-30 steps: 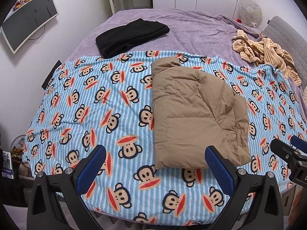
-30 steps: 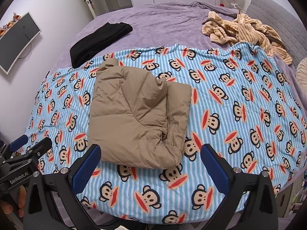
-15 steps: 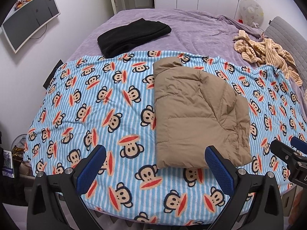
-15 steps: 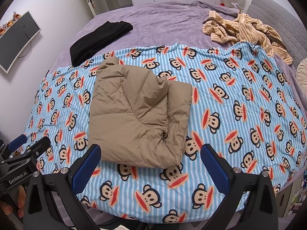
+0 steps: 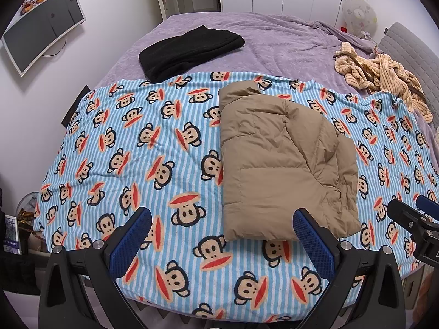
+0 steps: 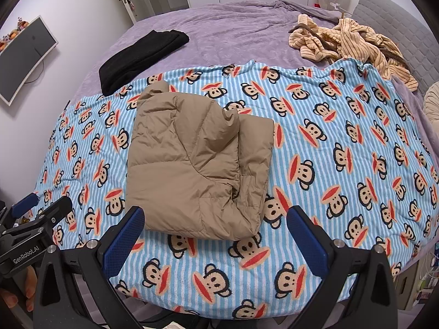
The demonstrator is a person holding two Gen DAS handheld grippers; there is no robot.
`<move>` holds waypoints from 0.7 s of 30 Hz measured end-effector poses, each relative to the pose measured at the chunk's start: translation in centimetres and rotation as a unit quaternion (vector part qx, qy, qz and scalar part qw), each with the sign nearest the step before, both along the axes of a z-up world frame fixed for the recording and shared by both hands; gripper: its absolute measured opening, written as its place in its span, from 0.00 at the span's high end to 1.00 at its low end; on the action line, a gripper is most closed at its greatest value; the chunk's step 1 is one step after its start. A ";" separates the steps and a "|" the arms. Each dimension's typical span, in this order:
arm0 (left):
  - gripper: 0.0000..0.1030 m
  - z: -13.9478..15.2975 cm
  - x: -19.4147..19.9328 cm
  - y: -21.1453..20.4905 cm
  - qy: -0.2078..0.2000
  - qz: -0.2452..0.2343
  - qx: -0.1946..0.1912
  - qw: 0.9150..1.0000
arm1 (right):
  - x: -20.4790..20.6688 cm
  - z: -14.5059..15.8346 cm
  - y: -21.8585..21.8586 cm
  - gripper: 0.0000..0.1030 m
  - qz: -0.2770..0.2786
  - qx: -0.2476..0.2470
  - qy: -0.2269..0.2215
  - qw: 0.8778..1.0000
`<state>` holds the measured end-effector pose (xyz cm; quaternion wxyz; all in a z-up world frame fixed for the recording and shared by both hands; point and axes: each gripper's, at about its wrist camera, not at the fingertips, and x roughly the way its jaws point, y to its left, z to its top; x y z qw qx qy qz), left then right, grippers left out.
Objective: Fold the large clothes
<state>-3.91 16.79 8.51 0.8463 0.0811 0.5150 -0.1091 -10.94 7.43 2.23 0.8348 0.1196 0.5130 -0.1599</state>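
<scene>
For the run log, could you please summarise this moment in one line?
left gripper: open | right gripper: open | tan puffer jacket: folded, on monkey-print blanket

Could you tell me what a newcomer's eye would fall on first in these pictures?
Probably the blue striped monkey-print blanket covering the near half of the bed, with a folded tan puffer jacket lying on it just ahead of both open grippers, the left gripper and the right gripper. Farther back on the purple bedspread, a folded black garment sits left and a crumpled striped beige garment right.
</scene>
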 end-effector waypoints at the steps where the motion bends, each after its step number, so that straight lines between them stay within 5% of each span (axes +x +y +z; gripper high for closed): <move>1: 0.00 0.0 0.0 0.0 0.000 0.001 0.000 1.000 | 0.0 0.0 0.0 0.00 0.000 0.000 0.000 1.000; 21: 0.00 -0.5 0.1 0.3 0.002 0.001 0.001 1.000 | 0.1 0.0 0.0 0.00 0.001 0.001 0.001 1.000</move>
